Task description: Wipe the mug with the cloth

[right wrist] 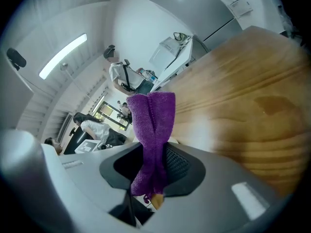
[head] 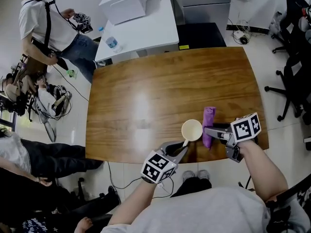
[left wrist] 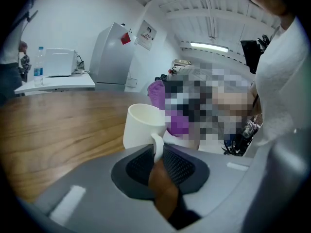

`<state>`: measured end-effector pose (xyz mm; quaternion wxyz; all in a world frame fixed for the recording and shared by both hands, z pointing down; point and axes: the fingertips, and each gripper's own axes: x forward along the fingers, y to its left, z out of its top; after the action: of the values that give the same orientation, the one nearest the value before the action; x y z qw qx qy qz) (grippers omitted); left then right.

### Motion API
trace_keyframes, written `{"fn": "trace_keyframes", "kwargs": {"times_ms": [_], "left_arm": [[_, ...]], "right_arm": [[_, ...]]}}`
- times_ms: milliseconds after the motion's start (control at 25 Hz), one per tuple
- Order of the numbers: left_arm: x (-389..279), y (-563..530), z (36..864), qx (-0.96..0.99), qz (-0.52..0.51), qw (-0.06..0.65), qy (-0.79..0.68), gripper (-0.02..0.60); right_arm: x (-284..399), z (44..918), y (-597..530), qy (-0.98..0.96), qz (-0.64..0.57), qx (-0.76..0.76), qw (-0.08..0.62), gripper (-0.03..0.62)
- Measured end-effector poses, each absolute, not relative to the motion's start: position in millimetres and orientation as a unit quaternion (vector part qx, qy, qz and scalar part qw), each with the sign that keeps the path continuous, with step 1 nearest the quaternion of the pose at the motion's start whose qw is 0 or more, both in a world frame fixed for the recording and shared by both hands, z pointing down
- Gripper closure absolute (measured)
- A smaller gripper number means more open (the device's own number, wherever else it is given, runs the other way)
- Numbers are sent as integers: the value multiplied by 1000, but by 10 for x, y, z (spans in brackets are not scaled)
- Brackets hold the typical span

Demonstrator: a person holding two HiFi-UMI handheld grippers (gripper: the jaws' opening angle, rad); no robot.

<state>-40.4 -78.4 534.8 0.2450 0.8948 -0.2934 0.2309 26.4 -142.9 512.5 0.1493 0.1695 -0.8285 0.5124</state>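
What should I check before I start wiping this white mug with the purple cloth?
1. The left hand-held gripper is shut on the handle of the white mug: ok.
2. The right hand-held gripper is shut on the purple cloth: ok.
3. Mug upright, mouth up: ok.
4. Cloth sticks out past the jaws for wiping: ok.
5. Cloth touching the mug: cannot tell; it is close beside it.

Left tool [head: 184,143] and right tool [head: 208,129] close together, forearms outstretched, each tool's jaws clamped.
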Motion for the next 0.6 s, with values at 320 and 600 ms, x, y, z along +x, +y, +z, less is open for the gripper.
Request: {"fn": "trace_keyframes", "kwargs": {"times_ms": [320,600], "left_arm": [[-452,-814,5380,895,225,248,-293,523],[-477,-825,5376,896,218,251,-294,520]], "right_arm": [[229,5533,-1464,-817,508,165,217,473],[226,5809,-1460,-809,480,173,292,473]]}}
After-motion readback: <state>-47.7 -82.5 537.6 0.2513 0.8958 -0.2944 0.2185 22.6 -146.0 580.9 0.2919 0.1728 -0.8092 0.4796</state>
